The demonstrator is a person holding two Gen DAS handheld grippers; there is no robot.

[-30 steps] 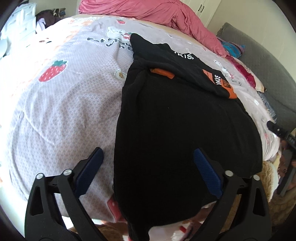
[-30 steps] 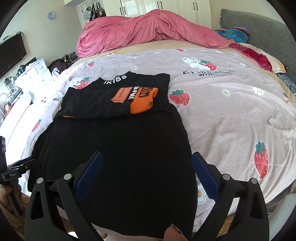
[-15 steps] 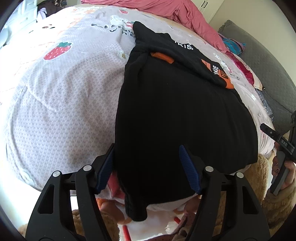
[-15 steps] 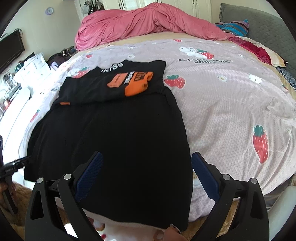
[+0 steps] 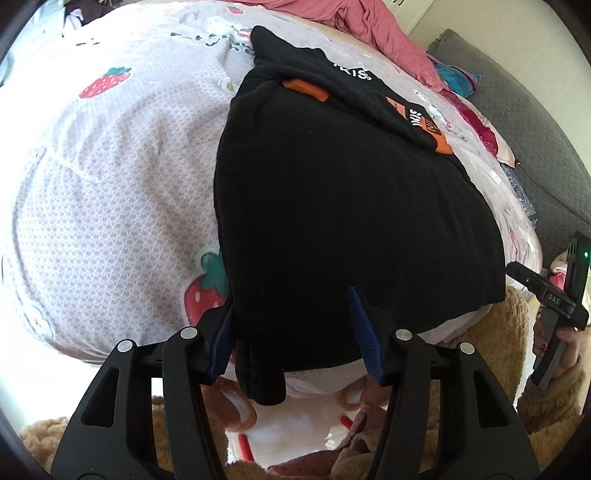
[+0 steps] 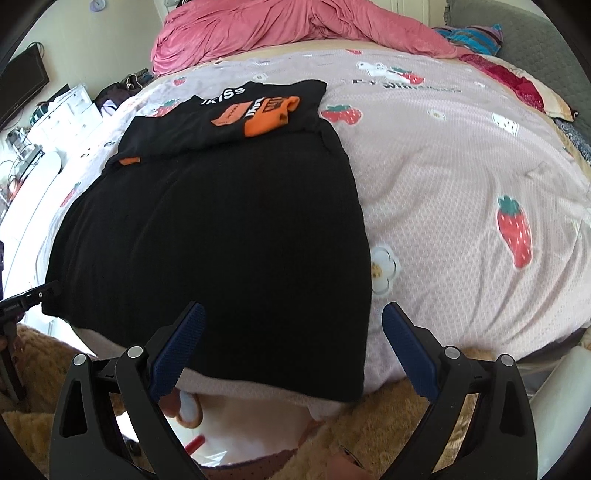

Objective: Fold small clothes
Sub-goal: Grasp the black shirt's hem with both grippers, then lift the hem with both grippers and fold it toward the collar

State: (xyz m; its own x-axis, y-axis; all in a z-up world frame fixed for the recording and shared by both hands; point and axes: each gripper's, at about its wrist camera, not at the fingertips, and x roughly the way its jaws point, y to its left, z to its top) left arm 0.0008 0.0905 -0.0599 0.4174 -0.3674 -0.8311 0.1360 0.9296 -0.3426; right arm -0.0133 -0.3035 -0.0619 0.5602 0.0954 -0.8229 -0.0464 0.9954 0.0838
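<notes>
A large black garment (image 5: pixel 351 203) (image 6: pixel 221 240) lies flat on the strawberry-print bedspread (image 5: pixel 110 184), its near hem hanging over the bed edge. A folded black shirt with orange print (image 6: pixel 240 110) (image 5: pixel 369 85) sits at its far end. My left gripper (image 5: pixel 291 306) straddles the garment's near left corner, and its jaws are closing with the cloth between them, still loose. My right gripper (image 6: pixel 293 317) is open over the near right corner, one finger above the cloth and the other above the bedspread (image 6: pixel 461 166).
A pink duvet (image 6: pixel 295 29) is heaped at the far end of the bed. A grey padded headboard (image 5: pixel 535 129) and pillows line the right side. Brown fuzzy sleeves (image 6: pixel 369 435) and the floor show below the bed edge. White furniture (image 6: pixel 55 110) stands at the left.
Both grippers have come down toward the garment's near hem. The left jaws have narrowed around the left corner. The right jaws stay wide.
</notes>
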